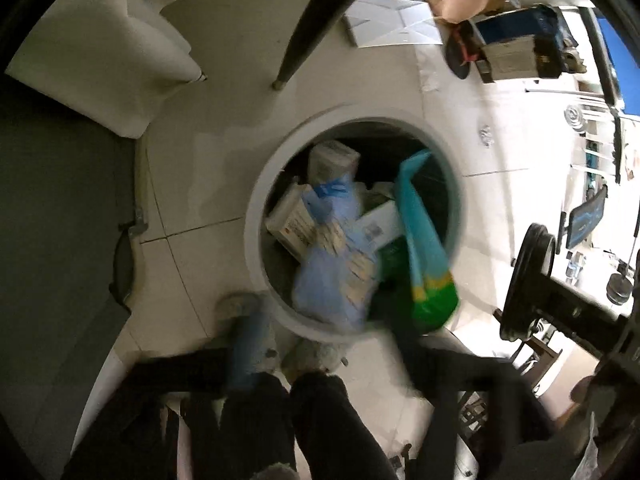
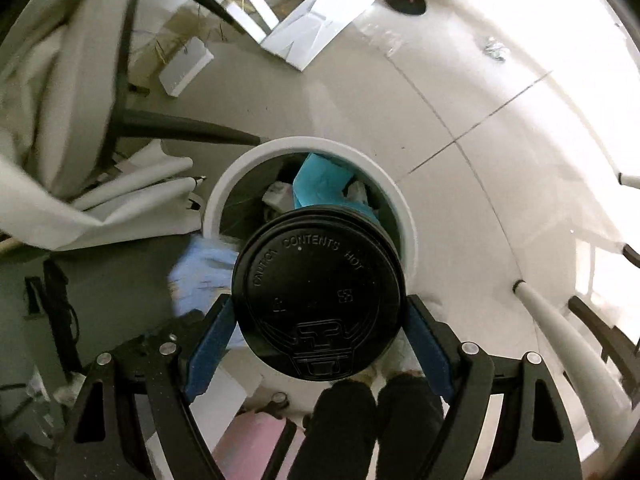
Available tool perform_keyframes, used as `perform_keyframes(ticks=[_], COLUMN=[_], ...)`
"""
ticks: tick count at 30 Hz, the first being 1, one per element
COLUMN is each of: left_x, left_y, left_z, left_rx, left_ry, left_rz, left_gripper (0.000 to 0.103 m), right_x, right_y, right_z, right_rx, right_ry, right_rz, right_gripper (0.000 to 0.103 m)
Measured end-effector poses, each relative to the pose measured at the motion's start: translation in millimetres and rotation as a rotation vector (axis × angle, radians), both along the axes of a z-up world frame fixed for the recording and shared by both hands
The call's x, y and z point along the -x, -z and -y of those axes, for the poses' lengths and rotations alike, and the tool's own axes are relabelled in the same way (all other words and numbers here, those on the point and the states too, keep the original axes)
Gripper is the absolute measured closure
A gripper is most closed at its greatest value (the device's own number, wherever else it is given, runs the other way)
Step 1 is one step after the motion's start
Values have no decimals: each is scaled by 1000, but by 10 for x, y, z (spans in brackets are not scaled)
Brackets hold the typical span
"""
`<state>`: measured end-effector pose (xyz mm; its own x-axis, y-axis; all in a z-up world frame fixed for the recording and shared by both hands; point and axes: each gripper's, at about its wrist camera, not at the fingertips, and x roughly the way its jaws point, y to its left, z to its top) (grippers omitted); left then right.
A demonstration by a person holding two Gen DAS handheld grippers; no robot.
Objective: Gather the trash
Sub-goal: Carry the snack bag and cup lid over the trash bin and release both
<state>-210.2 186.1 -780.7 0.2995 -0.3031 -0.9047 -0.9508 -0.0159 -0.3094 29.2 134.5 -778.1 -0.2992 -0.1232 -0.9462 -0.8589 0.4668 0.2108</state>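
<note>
Right hand-held gripper (image 2: 320, 322) clamps a black-lidded cup (image 2: 318, 296) between its blue pads (image 2: 210, 354), directly above the white bin (image 2: 404, 216) on the floor (image 2: 460, 92). Left hand-held gripper: blurred, state indeterminable. A teal-and-green wrapper (image 1: 426, 248) lies over the bin's rim, above boxes (image 1: 292, 220).

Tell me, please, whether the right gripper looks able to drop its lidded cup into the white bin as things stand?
Probably yes. The right gripper holds the black-lidded cup over the near rim of the white bin, whose mouth is open. Trash is piled inside, though room seems left.
</note>
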Motion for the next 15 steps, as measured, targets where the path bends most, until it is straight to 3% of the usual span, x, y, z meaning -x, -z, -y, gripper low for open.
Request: perform_keyframes(ticks=[1,5,8,9,12,15], left_x=[33,171,287,326,417,468], left_y=[39,-50,-250,-282,-513,-773], left_z=[8,35,50,45,44,52], left_rx=[-3,-38,-138,-166,-250,-294], left_ry=[-5,-4,3,3,28,22], left_rz=[-11,-82,-166,-187,-294,-328], left_gripper=[5,4,4,4,4,4], right_x=[13,118,180,191,214,205], right_y=[65,299,338,328,169,-65], right_z=[-38,-161,-144,-144,-124,-62], right_rx=[7,49,65,62,37,10], right_ry=[-6,-27,-45,-54,-104,-153], right_rz=[-11,-95,-129,-125,-65,10], right_gripper=[18,16,9,1,0,0])
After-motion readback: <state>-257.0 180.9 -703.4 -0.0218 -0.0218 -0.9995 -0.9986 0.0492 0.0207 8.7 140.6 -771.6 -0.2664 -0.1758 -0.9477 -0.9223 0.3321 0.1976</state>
